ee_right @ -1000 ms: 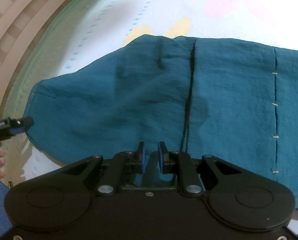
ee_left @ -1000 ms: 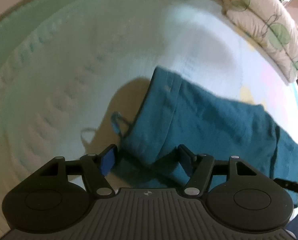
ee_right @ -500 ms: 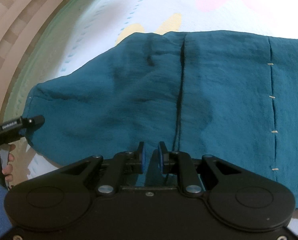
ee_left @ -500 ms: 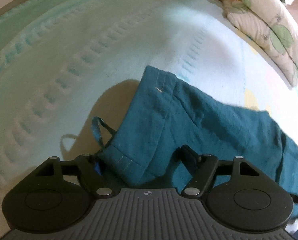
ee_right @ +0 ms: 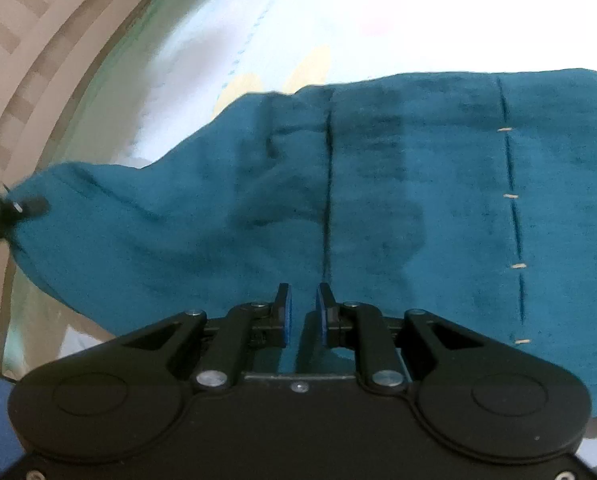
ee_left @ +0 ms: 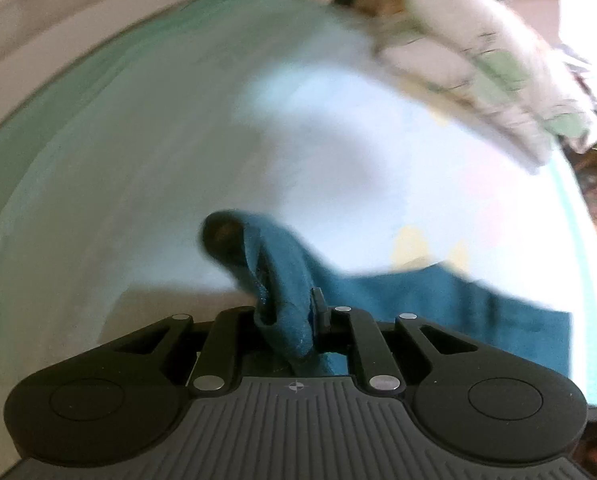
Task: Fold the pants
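Teal pants (ee_right: 378,208) lie spread on a pale bed sheet (ee_left: 138,184). In the left wrist view my left gripper (ee_left: 286,312) is shut on a bunched end of the pants (ee_left: 282,276) and holds it lifted off the sheet. The rest of the cloth trails to the right (ee_left: 458,300). In the right wrist view my right gripper (ee_right: 303,308) is shut on the near edge of the pants, a thin fold pinched between its blue pads. The left gripper's tip (ee_right: 14,208) shows at the pants' far left end.
A floral pillow (ee_left: 478,72) lies at the head of the bed, upper right in the left wrist view. The sheet has pink and yellow flower prints (ee_right: 310,68). The bed's edge and a striped floor (ee_right: 26,40) lie at the left.
My left gripper has closed on the pants' end and lifted it, with the view swinging and blurring. My right gripper stays shut on the near edge.
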`<state>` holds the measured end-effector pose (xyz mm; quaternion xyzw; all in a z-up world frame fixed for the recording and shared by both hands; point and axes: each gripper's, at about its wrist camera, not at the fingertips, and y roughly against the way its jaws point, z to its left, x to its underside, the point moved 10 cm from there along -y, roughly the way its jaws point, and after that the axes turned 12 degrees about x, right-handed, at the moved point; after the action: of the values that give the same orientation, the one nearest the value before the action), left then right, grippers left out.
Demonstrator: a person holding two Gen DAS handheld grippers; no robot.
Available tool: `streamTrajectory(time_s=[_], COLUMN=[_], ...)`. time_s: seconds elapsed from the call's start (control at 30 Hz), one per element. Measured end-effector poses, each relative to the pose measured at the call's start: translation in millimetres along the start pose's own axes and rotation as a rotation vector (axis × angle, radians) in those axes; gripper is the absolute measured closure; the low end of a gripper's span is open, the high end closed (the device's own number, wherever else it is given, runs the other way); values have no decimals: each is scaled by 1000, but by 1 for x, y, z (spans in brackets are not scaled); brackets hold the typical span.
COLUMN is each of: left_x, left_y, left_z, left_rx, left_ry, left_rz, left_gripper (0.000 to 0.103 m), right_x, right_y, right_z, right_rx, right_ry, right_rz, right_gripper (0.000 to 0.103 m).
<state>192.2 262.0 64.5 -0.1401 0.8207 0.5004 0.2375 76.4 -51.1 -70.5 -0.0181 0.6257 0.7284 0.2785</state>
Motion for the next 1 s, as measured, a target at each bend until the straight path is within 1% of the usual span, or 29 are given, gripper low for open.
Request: streamTrajectory(time_s=[0.03, 0.13, 0.2, 0.23, 0.33, 0.47, 0.53, 0.6, 0.67, 0.73, 0.8, 0.87, 0.93, 1.0], left_x=[-8, -18, -16, -12, 5, 49, 72, 92, 105, 111, 113, 110, 102, 97], left_y=[4, 8, 4, -2, -28, -81, -106, -131, -149, -159, -161, -159, -149, -134], left_z=[-20, -78, -116, -139, -192, -249, -268, -283, -295, -303, -308, -315, -317, -313], left_rx=[18, 61, 105, 129, 171, 264, 280, 279, 300, 325, 337, 343, 334, 303], left_ry=[-27, -105, -148, -170, -232, -246, -262, -266, -261, -225, -209, -225, -265, -297], left_rz=[-11, -34, -41, -39, -15, 85, 127, 163, 182, 184, 194, 186, 153, 115], left_gripper=[89, 89, 89, 89, 89, 89, 87, 86, 86, 84, 84, 84, 84, 83], right_x=[-1, -5, -8, -10, -13, -14, -14, -15, -16, -16, -15, -14, -15, -17], right_y=[2, 8, 13, 16, 22, 30, 33, 35, 35, 36, 37, 39, 43, 49], right_z=[-3, -14, -25, -31, -51, -82, -99, -112, -122, -132, -138, -143, -144, -141], right_rx=[0, 1, 4, 5, 19, 57, 93, 124, 145, 171, 184, 180, 178, 172], right_ry=[-5, -27, -51, -63, -103, -154, -171, -185, -204, -215, -227, -246, -254, -250], right_rz=[-5, -21, -33, -39, -53, -69, -78, -82, -79, -75, -72, -69, -80, -104], right_gripper=[78, 78, 78, 78, 78, 78, 78, 78, 78, 78, 78, 78, 78, 78])
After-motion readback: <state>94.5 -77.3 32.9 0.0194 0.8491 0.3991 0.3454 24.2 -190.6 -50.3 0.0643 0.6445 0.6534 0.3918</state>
